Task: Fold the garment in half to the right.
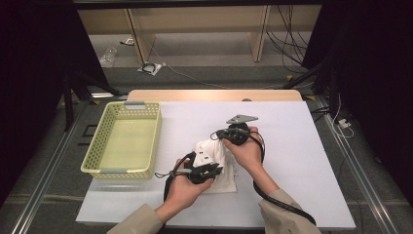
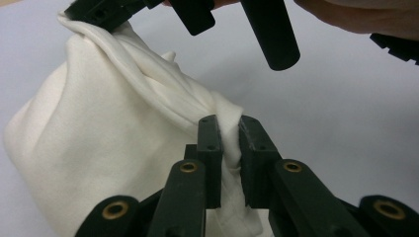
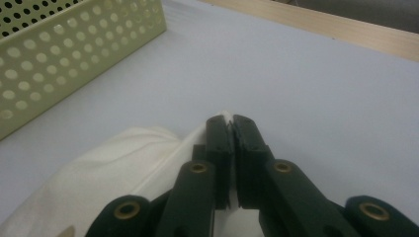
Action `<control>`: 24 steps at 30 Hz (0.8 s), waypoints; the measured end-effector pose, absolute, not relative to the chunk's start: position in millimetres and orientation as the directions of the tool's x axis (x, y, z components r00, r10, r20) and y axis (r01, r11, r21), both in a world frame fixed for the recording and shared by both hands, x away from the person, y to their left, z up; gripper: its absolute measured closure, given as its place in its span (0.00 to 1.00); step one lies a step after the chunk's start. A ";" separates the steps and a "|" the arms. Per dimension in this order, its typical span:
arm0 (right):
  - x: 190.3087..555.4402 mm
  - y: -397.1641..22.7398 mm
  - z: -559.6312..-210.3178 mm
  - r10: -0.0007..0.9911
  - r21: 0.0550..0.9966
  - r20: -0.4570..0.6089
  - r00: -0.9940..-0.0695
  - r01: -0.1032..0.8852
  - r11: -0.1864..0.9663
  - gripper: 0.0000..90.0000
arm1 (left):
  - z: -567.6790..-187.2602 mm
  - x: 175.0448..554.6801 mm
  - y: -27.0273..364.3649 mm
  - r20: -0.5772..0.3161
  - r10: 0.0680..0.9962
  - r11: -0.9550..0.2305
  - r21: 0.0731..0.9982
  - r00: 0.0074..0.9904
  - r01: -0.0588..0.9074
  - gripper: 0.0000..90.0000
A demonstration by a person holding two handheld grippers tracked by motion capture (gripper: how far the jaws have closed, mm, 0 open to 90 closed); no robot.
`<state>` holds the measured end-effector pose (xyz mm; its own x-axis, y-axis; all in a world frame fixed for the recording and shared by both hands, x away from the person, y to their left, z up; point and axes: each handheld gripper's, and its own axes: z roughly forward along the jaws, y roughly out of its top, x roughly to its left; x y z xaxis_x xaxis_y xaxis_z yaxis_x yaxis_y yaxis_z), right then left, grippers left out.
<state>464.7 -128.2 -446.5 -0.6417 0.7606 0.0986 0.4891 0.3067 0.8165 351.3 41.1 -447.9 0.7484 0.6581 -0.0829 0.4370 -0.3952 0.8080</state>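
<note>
Your left gripper [image 2: 230, 126] is clamped on a bunched fold of the white cloth [image 2: 99, 148] — in the left gripper view the fabric is squeezed between the two black jaws and puckers out above them. Your right gripper [image 3: 230, 121] is pinched tight on a thin edge of the same cloth, a sliver of white showing at the tips between its jaws.

From the high view, your left gripper [image 1: 207, 170] sits at the near side of the cloth [image 1: 214, 156] and your right gripper [image 1: 229, 134] at the far side, so the fabric is gathered up between them — lifted into a ridge that runs from one grip to the other. In the left gripper view that ridge climbs from your own jaws up to the other gripper at the top left of the picture. The lower part of the cloth lies on the white table cover [image 1: 292, 161], near the middle of the table, close to your side.

The pale green perforated basket [image 1: 104, 146] stands well to the left of the cloth, apart from it, with grey handles at its near and far ends. Beyond the cover, a strip of the wooden table edge [image 1: 214, 95] shows along the far side.
</note>
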 end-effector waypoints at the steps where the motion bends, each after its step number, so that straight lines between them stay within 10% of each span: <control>1: 464.7 -128.4 -446.7 0.761 0.816 0.100 -0.641 0.491 0.306 0.97 | -448.4 351.3 40.9 -0.082 0.657 -0.398 0.807 0.749 0.437 0.89; 24: 464.8 -134.5 -449.6 0.772 0.800 0.109 -0.627 0.516 0.306 0.97 | -452.9 352.1 38.4 -0.080 0.653 -0.408 0.800 0.753 0.439 0.89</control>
